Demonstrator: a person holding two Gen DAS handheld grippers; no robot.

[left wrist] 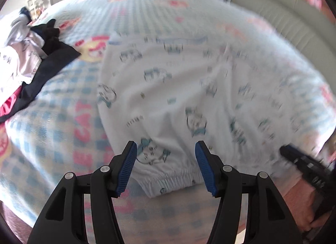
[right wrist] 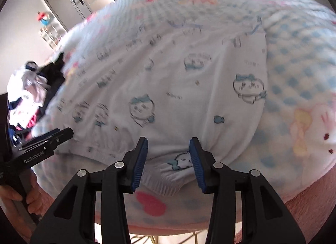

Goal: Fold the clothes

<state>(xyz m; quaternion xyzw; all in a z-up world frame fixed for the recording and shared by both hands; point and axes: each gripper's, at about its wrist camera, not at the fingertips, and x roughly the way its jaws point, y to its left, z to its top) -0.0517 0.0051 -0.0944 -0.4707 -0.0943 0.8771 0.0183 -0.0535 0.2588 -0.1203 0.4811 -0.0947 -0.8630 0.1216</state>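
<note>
Lying between both jaws: garment hem

Your left gripper points steeply down, its jaws standing wide apart with nothing pinched between the blue pads. Your right gripper tilts down likewise, jaws parted, pads pressing on nothing. Your left hand shows at eight o'clock in the right view, wrapped round its handle.
</note>
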